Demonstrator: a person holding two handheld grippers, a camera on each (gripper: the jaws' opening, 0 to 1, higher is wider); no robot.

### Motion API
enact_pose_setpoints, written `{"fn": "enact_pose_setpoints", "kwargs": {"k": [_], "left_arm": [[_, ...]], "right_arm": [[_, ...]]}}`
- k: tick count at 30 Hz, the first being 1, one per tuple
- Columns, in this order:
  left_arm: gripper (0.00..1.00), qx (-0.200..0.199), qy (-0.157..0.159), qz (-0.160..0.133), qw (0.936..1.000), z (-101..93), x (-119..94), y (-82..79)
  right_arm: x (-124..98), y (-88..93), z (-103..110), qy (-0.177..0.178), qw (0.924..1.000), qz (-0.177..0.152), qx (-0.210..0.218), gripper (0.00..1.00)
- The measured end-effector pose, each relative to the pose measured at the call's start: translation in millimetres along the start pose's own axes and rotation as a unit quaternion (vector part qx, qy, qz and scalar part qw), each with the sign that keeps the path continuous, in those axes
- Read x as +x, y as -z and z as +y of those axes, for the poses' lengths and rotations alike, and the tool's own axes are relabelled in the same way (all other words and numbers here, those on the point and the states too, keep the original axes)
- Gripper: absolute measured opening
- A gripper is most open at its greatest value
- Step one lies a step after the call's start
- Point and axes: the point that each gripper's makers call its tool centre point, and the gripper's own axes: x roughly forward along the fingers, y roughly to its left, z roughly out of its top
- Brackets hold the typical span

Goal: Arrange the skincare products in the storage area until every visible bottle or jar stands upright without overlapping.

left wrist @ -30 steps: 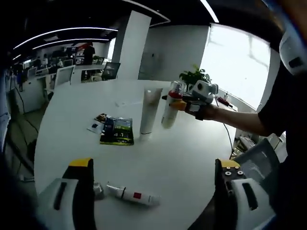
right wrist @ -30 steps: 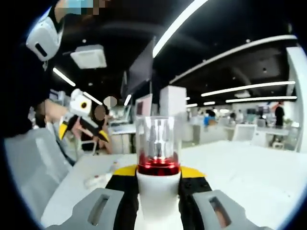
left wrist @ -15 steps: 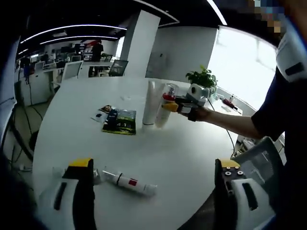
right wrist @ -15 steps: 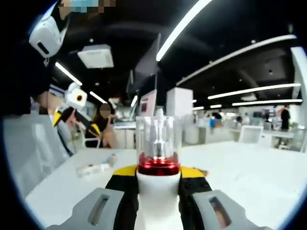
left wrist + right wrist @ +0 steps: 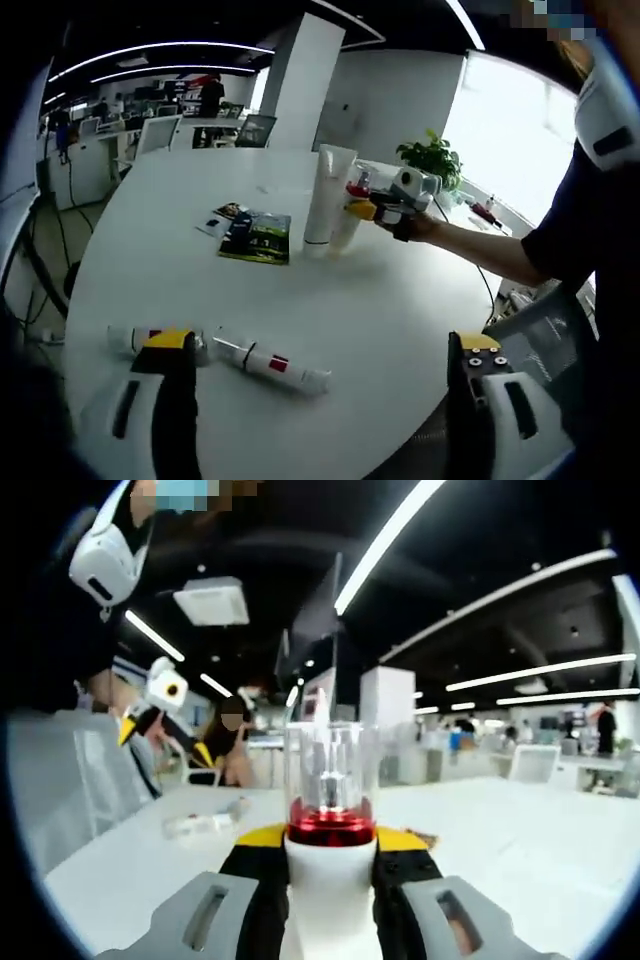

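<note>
My right gripper [image 5: 372, 211] is shut on a white pump bottle [image 5: 352, 212] with a red collar and clear cap, right beside a tall white tube [image 5: 325, 195] that stands on its cap. In the right gripper view the bottle [image 5: 328, 780] rises upright between the jaws of my right gripper [image 5: 330, 852]. Two white tubes lie flat near the table's front, one with a red label [image 5: 272, 364] and one [image 5: 135, 337] partly behind a jaw. My left gripper [image 5: 325, 405] hangs open above the front edge, holding nothing. It also appears far off as the left gripper [image 5: 160, 718], with a lying tube [image 5: 205, 823] below it.
A green and black packet [image 5: 256, 238] and a small card [image 5: 226, 215] lie left of the tall tube on the round white table [image 5: 400, 300]. A potted plant [image 5: 430, 160] stands at the far edge. The person's sleeve [image 5: 570, 240] reaches in from the right.
The right gripper has brought the pump bottle closer to the tall tube and stood it more upright. The left view has shifted, bringing the second lying tube into sight.
</note>
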Motion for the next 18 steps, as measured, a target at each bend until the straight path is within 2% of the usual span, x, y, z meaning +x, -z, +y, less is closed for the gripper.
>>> {"fn": "enact_pose_setpoints", "kwargs": {"k": [18], "left_arm": [[0.99, -0.003, -0.006, 0.000, 1.0000, -0.7, 2.1, -1.0]], "right_arm": [[3.4, 4.7, -0.2, -0.044, 0.9986, -0.004, 0.030, 0.26]]}}
